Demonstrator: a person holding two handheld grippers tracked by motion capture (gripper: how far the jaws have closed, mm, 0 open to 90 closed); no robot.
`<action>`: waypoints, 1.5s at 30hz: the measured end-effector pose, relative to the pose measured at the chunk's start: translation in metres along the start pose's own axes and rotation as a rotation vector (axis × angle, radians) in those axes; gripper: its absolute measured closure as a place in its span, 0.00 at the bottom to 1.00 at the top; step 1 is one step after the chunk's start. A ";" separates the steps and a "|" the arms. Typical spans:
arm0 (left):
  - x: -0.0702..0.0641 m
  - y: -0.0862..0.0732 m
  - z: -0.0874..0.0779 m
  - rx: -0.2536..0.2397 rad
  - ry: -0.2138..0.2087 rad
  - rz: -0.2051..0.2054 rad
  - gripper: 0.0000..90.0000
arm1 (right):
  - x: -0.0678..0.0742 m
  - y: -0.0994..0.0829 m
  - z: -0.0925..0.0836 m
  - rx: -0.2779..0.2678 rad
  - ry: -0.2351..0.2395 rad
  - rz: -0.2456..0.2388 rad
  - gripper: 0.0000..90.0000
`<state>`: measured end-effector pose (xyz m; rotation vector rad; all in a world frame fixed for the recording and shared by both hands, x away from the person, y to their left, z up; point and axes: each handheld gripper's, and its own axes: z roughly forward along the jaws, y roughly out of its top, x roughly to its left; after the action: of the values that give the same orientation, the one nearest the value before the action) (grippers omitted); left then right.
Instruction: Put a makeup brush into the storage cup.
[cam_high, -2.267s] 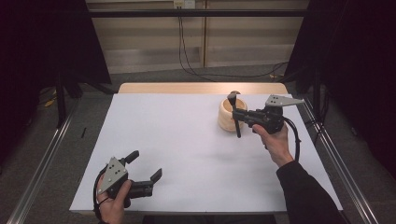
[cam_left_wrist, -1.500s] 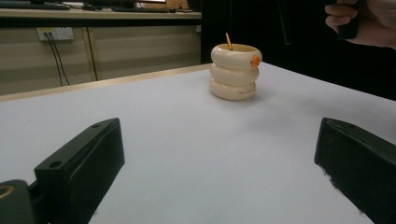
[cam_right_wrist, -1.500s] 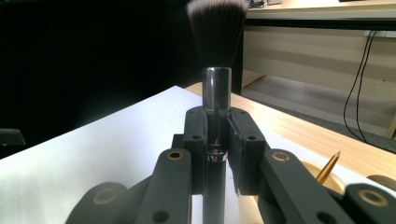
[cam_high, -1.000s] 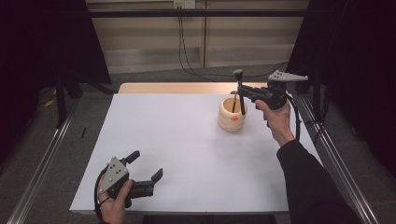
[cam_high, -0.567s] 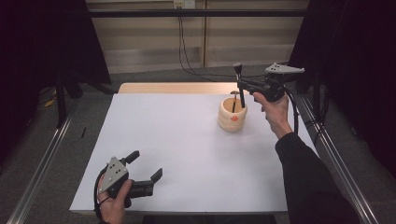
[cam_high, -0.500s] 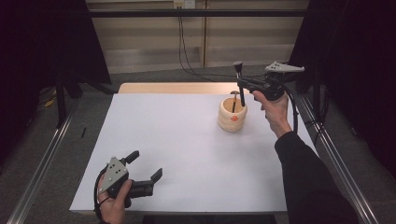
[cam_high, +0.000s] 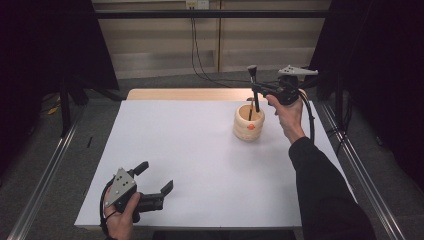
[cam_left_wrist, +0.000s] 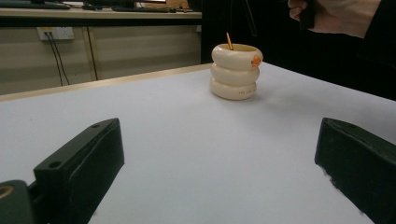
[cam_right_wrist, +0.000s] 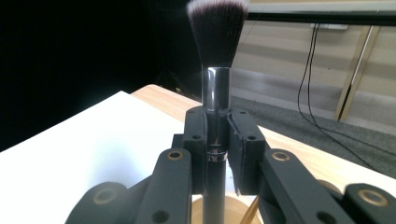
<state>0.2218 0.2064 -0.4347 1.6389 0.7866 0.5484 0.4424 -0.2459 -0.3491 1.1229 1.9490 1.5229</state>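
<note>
Right gripper (cam_high: 257, 90) is pinching a makeup brush (cam_right_wrist: 216, 70) upright, bristles up, just above the cream ringed holder (cam_high: 249, 122) at the table's (cam_high: 175, 145) far right. The brush's lower tip is possibly dipping inside the rim; hard to tell. Left gripper (cam_high: 156, 177) is resting near the front-left edge, jaws spread, holding nothing.

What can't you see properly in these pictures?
- Inside of the cream ringed holder: high view, its wall hides the bottom.
- Lower end of the makeup brush: right gripper view, the right hand-held gripper covers it.
- Thin orange stick: left gripper view, too small to name.
- Orange mark on the holder: too small.
</note>
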 end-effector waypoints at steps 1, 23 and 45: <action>0.000 0.000 0.000 0.000 0.000 0.001 0.01 | 0.000 -0.001 0.000 -0.001 -0.016 -0.002 0.87; 0.000 0.000 0.000 0.001 -0.006 0.006 0.01 | 0.000 -0.027 0.019 0.058 -0.029 -0.008 0.87; 0.000 0.000 0.000 0.006 -0.008 0.008 0.01 | 0.000 -0.053 0.024 0.091 -0.006 0.013 0.87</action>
<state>0.2217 0.2060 -0.4348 1.6492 0.7764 0.5459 0.4424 -0.2358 -0.4060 1.1786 2.0287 1.4487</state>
